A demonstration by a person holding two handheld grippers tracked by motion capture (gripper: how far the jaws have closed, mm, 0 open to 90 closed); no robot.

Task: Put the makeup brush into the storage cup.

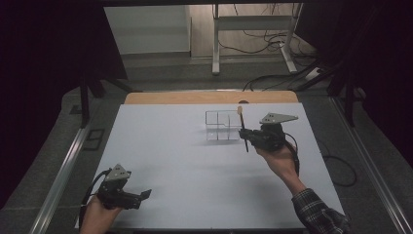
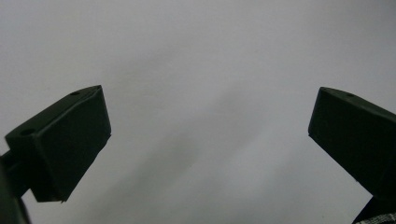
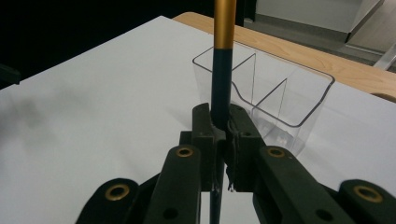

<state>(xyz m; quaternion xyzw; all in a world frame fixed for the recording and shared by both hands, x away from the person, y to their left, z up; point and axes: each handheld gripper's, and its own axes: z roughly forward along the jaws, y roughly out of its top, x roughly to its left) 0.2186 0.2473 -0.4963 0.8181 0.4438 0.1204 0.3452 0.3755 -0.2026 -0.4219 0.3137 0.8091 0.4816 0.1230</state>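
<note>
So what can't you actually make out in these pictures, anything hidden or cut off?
- Top end of the pen: right gripper view, cut off by the upper edge.
- Its lower end: same view, hidden behind the right gripper, whose jaws clamp it.
- What kind of tip it has: high view, too small and dim.
- Floor of the clear organizer: right gripper view, partly blocked by the jaws.
- Left gripper: left gripper view, body cut off below; open jaws over bare table.
</note>
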